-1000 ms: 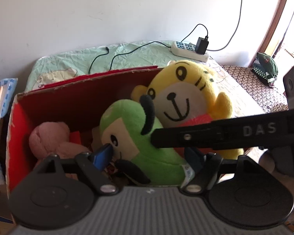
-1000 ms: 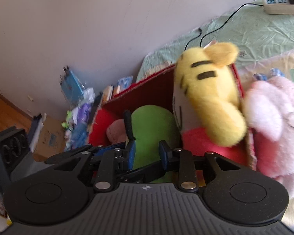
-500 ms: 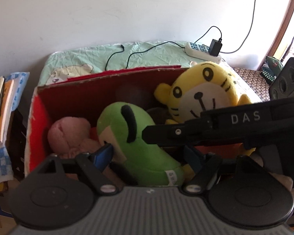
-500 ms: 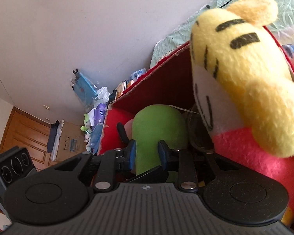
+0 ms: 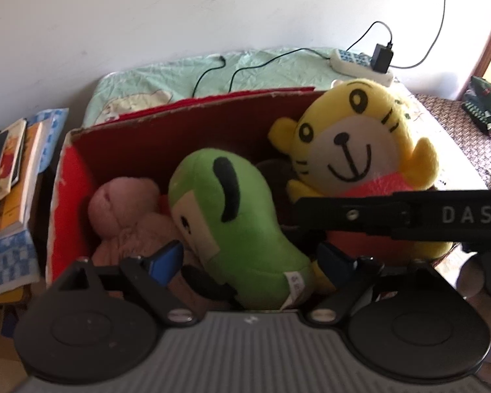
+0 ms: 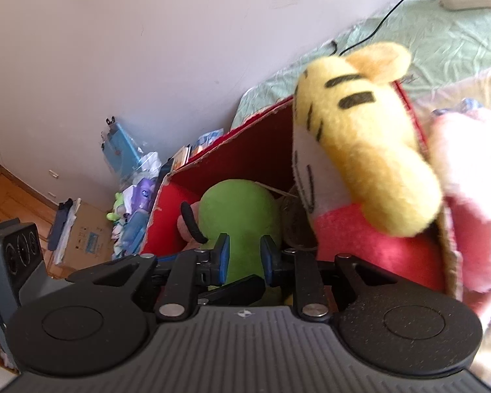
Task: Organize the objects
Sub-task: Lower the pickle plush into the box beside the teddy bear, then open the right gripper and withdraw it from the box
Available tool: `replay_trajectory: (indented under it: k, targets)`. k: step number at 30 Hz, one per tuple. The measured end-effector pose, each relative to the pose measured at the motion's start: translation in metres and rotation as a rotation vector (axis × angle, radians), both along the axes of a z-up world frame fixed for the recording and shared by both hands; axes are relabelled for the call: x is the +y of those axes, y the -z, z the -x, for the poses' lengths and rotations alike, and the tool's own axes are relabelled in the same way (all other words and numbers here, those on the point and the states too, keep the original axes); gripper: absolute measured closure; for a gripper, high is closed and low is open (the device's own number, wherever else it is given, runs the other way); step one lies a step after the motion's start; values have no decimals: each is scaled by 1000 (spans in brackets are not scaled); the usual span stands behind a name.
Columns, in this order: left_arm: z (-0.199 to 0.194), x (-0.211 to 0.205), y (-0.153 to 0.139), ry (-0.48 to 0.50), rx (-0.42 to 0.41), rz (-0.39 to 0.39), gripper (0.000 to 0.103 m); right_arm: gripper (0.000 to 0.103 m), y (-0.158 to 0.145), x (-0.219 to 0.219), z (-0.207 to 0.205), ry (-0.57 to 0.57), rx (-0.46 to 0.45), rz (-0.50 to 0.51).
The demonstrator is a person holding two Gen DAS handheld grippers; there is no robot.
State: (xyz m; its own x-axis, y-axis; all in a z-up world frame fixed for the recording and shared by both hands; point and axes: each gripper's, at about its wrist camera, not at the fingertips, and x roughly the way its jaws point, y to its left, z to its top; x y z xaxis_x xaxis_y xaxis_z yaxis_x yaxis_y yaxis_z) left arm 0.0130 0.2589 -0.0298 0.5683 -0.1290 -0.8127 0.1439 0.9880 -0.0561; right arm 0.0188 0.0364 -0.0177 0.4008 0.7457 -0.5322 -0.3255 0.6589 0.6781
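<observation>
In the left wrist view, the left gripper fills the bottom of the frame with its blue-padded fingers spread wide, one at lower left and one at lower right. The green plush toy lies between them in the lower centre, its tagged end nearest the camera; I cannot tell whether either pad touches it. It rests inside the red cardboard box that spans the middle of the frame. A pink plush toy sits to its left in the box, and the yellow tiger plush leans upright at the right end. The right gripper crosses the right side as a dark bar in front of the tiger's red body. Behind the box lie a pale green bedspread and a white power strip at upper right; books are stacked at the left edge. In the right wrist view, the right gripper sits low in the centre with its fingers drawn close together, the green plush toy between and just beyond them; whether they pinch it I cannot tell. The yellow tiger plush looms at upper right over the red cardboard box, with a pale pink plush outside the box at the right edge.
</observation>
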Motion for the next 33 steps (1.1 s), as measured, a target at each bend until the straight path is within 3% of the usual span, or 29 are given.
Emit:
replay_trajectory:
  k: [8, 17, 33]
  targets:
    - [12, -8, -9, -43, -21, -80, 8, 77, -6, -6, 11, 60, -69, 78]
    - [27, -16, -18, -83, -41, -134, 7, 75, -7, -14, 20, 92, -102, 95]
    - [42, -30, -26, -186, -40, -187, 6, 72, -13, -25, 29, 26, -140, 107]
